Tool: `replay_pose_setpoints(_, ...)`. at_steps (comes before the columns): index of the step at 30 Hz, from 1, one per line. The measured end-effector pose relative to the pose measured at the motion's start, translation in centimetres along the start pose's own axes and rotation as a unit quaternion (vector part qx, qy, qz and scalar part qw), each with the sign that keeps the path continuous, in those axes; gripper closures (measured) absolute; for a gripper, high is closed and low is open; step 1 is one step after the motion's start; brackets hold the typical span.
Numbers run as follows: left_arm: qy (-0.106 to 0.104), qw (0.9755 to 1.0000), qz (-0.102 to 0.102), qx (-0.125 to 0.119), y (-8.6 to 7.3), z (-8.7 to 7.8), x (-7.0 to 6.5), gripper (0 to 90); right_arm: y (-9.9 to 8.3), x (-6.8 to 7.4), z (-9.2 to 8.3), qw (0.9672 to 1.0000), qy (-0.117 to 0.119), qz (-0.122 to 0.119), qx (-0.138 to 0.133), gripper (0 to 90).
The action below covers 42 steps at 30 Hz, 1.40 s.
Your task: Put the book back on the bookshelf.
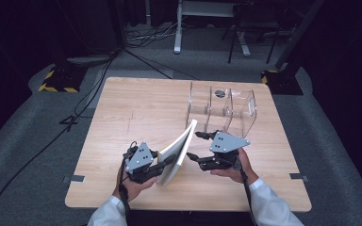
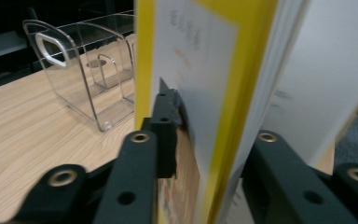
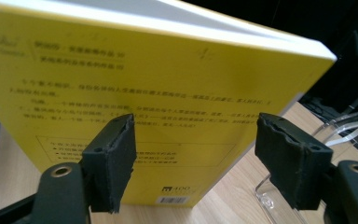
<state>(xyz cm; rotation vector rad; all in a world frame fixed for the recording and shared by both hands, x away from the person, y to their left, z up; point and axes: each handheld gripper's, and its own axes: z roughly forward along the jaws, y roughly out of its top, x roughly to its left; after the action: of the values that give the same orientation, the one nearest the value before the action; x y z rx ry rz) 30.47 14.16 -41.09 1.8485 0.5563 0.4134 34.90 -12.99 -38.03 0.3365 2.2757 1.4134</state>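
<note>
1. We see a wooden table with a clear plastic rack standing toward its far right side, split into compartments.
2. Near the front edge, a yellow book stands tilted on its lower edge, leaning up toward the far right, just in front of the rack.
3. Our left gripper sits at the near left of the book and is clamped on it: in the left gripper view the book runs up between the two black jaws, with one pad pressed against the cover.
4. Our right gripper is just to the right of the book, with its jaws spread apart and nothing between them.
5. In the right gripper view the yellow back cover with printed text faces the jaws, a little beyond the pads, and the pads do not touch it.
6. A corner of the rack shows at the right of that view, resting on the table.
</note>
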Motion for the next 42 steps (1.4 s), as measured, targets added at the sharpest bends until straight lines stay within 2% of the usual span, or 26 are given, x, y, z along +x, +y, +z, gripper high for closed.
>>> replay_pose_setpoints(4,0.008,0.9998,0.005,0.017,-0.5,-1.5,-0.1,57.4,0.5,0.6,0.8,1.0000,0.004,-0.004,0.001,29.7)
replay_pose_setpoints(6,-0.004,0.9996,0.002,0.028,-0.9,-2.0,-0.1,51.5,0.6,1.0,1.1,0.9999,0.005,-0.010,0.002,29.7)
replay_pose_setpoints(7,-0.011,0.9991,0.002,0.040,-1.1,-2.1,-0.2,45.2,0.5,1.1,1.2,0.9999,0.007,-0.010,0.004,29.7)
replay_pose_setpoints(8,-0.010,0.9986,0.007,0.051,-1.3,-2.2,-0.4,40.4,0.5,1.2,1.3,0.9999,0.008,-0.010,0.006,29.4)
replay_pose_setpoints(9,-0.010,0.9982,0.011,0.059,-1.5,-2.2,-0.6,39.4,0.4,1.2,1.4,0.9999,0.009,-0.009,0.006,29.3)
replay_pose_setpoints(10,-0.019,0.9977,0.005,0.066,-1.8,-2.2,-0.8,37.2,0.4,1.2,1.5,0.9999,0.009,-0.007,0.006,29.3)
replay_pose_setpoints(11,-0.023,0.9973,0.002,0.070,-2.0,-2.0,-0.9,29.2,0.3,1.2,1.6,0.9999,0.008,-0.006,0.006,29.5)
replay_pose_setpoints(12,-0.023,0.9973,0.002,0.070,-2.0,-2.0,-0.9,27.0,0.3,1.2,1.6,0.9999,0.008,-0.006,0.006,29.5)
replay_pose_setpoints(14,-0.026,0.9963,0.007,0.082,-2.3,-1.5,-1.5,25.1,0.3,1.5,2.0,0.9998,0.009,-0.012,0.012,29.6)
replay_pose_setpoints(17,-0.021,0.9967,0.002,0.078,-2.6,-0.5,-2.0,22.9,0.3,1.8,2.4,0.9998,0.008,-0.017,0.012,29.8)
replay_pose_setpoints(19,-0.016,0.9965,-0.002,0.083,-2.7,0.2,-2.3,24.9,0.2,1.9,2.7,0.9997,0.006,-0.019,0.013,30.0)
replay_pose_setpoints(20,0.003,0.9962,-0.002,0.087,-2.7,0.6,-2.6,26.8,0.2,2.0,2.8,0.9997,0.005,-0.019,0.013,29.9)
replay_pose_setpoints(22,0.021,0.9960,-0.011,0.087,-2.8,1.0,-2.4,34.2,0.1,2.0,3.1,0.9997,0.002,-0.022,0.015,29.1)
replay_pose_setpoints(24,0.032,0.9960,-0.022,0.081,-2.9,1.1,-2.1,45.9,-0.1,1.8,3.3,0.9998,0.005,-0.016,0.013,28.3)
replay_pose_setpoints(25,0.033,0.9960,-0.029,0.078,-3.0,1.0,-1.9,53.0,-0.2,1.7,3.4,0.9998,0.005,-0.012,0.013,28.2)
replay_pose_setpoints(27,0.027,0.9964,-0.028,0.075,-3.2,0.9,-1.7,57.6,-0.4,1.5,3.3,0.9998,-0.002,-0.007,0.016,28.2)
replay_pose_setpoints(29,0.029,0.9964,-0.029,0.075,-3.3,0.5,-1.5,66.2,-0.7,1.3,3.2,0.9999,-0.001,-0.001,0.015,27.9)
replay_pose_setpoints(31,0.012,0.9968,-0.029,0.074,-3.5,-0.2,-0.9,72.7,-0.9,1.1,2.8,0.9999,-0.012,-0.003,0.009,27.9)
replay_pose_setpoints(33,-0.009,0.9971,-0.023,0.072,-3.7,-0.7,-0.5,73.9,-1.3,0.8,2.3,0.9998,-0.017,-0.002,0.001,28.9)
replay_pose_setpoints(36,-0.042,0.9965,-0.005,0.072,-4.0,-1.4,-0.4,74.7,-2.1,-0.2,1.4,0.9999,-0.009,0.010,0.001,27.7)
replay_pose_setpoints(37,-0.055,0.9960,0.003,0.071,-4.1,-1.6,-0.4,74.6,-2.5,-0.6,1.2,0.9999,-0.002,0.014,0.003,23.9)
replay_pose_setpoints(40,-0.084,0.9935,0.020,0.075,-4.0,-1.7,-0.4,74.5,-3.3,-1.4,0.7,0.9987,0.045,0.025,0.003,23.7)
replay_pose_setpoints(41,-0.088,0.9932,0.018,0.073,-4.0,-1.7,-0.4,74.3,-3.5,-1.6,0.7,0.9977,0.064,0.021,0.007,23.5)
replay_pose_setpoints(42,-0.095,0.9925,0.022,0.074,-4.0,-1.6,-0.2,74.2,-3.6,-1.6,0.7,0.9971,0.074,0.017,0.009,23.3)
